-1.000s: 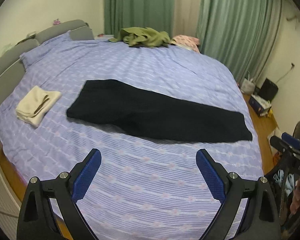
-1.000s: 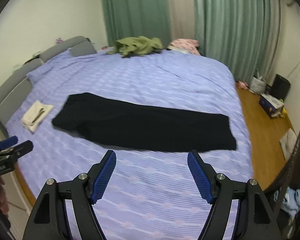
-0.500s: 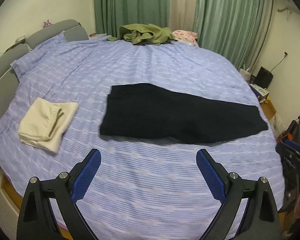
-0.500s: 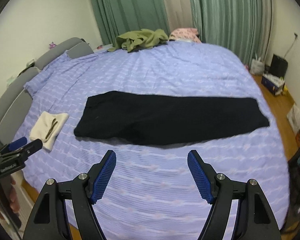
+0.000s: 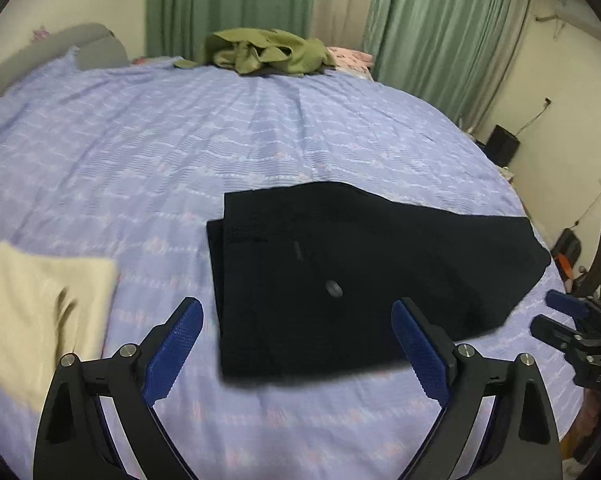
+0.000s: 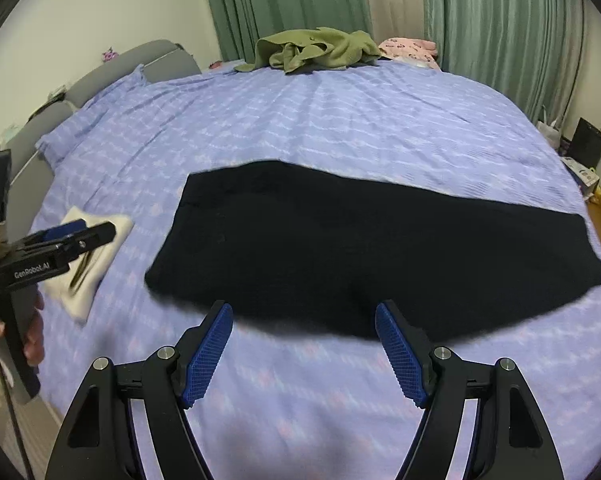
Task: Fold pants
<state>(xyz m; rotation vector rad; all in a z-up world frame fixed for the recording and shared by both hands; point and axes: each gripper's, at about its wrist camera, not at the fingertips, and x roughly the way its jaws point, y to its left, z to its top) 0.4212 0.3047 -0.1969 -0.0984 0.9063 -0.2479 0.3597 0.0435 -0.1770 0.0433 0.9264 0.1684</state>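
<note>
Black pants (image 5: pixel 360 280) lie flat on the purple striped bedspread (image 5: pixel 180 152), folded lengthwise, waist end to the left with a button facing up. In the right wrist view the pants (image 6: pixel 360 252) stretch across the bed, legs running right. My left gripper (image 5: pixel 296 312) hovers open over the waist end, nothing between its blue pads. My right gripper (image 6: pixel 303 312) is open too, above the near edge of the pants around mid-length. Each gripper shows in the other's view: the right gripper (image 5: pixel 572 328) at the far right, the left gripper (image 6: pixel 68 236) at the far left, held by a hand.
A folded cream garment (image 5: pixel 40 312) lies left of the pants. An olive green clothes pile (image 6: pixel 316 50) and a pink item (image 6: pixel 408 46) sit at the bed's far edge before green curtains. A grey headboard (image 6: pixel 100 76) runs along the left; floor clutter stands on the right.
Both grippers have come down and in toward the bed, so the pants now loom larger and closer under the fingers. The left view has swung onto the waist end. Jaws stay equally wide.
</note>
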